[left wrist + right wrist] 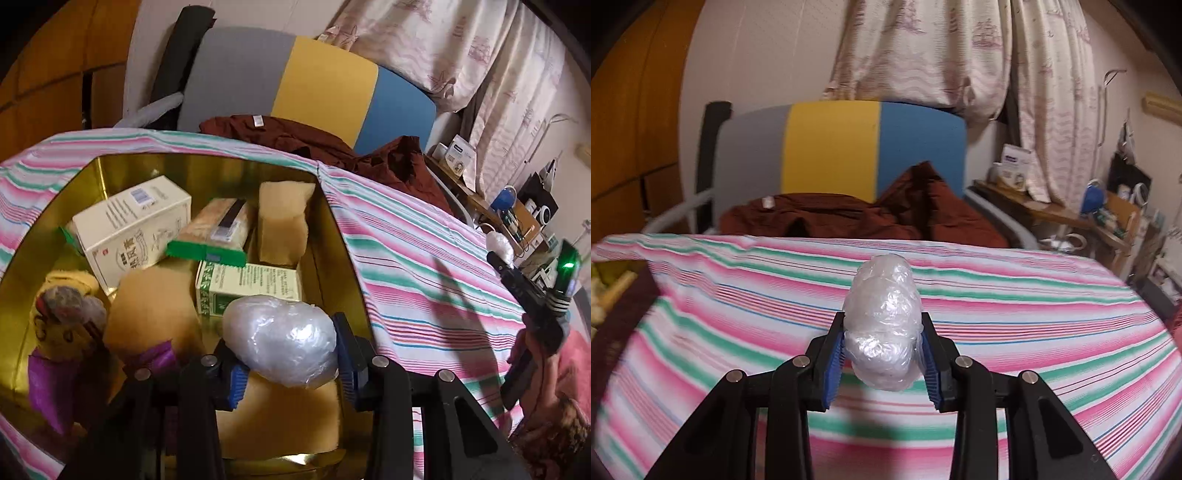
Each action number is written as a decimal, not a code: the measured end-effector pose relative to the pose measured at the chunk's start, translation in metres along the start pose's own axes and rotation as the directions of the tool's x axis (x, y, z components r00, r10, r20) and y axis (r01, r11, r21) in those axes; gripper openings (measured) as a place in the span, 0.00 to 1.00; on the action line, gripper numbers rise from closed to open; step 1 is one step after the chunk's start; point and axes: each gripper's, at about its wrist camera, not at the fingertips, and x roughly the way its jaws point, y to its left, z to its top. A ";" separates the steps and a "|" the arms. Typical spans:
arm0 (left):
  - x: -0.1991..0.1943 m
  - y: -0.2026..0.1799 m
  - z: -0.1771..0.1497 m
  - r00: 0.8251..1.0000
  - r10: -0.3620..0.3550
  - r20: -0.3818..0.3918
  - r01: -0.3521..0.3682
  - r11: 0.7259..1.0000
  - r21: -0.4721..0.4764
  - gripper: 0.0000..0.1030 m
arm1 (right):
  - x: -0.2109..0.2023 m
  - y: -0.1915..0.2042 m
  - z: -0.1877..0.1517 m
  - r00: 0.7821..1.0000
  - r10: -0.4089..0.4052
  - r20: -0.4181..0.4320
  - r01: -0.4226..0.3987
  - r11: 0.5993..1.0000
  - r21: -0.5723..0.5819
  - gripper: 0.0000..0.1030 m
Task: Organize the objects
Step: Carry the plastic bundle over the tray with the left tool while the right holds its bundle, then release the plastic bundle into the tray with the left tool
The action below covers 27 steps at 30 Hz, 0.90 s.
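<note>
STEP: depositing | LEFT: left claw clamped on crumpled clear plastic-wrapped bundle above gold-lined box; lower, release | RIGHT: right claw gripping second clear plastic-wrapped bundle over striped bedsheet; carry boxward.

Box on the striped cloth, left of centre, holds cartons and sponges; crumpled garment lies behind, before the headboard.
</note>
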 end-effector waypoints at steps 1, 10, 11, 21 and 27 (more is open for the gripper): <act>0.001 0.001 0.000 1.000 -0.002 -0.005 0.002 1.000 0.001 0.39 | -0.008 0.009 0.001 0.999 0.031 0.008 -0.031 0.999 0.010 0.35; -0.001 0.006 -0.003 1.000 -0.014 -0.007 0.014 1.000 0.002 0.41 | -0.052 0.063 0.004 0.976 0.214 0.034 -0.215 0.976 0.041 0.35; -0.001 0.007 -0.003 1.000 -0.013 -0.006 0.013 1.000 0.001 0.41 | -0.055 0.068 0.005 0.972 0.231 0.035 -0.232 0.972 0.043 0.35; -0.009 0.011 -0.003 0.999 -0.034 0.006 0.034 0.999 -0.005 0.47 | -0.078 0.097 0.000 0.944 0.329 0.030 -0.331 0.942 0.064 0.35; -0.009 0.004 0.005 0.999 -0.031 0.010 0.031 0.999 0.018 0.57 | -0.080 0.105 -0.002 0.939 0.344 0.011 -0.344 0.936 0.080 0.35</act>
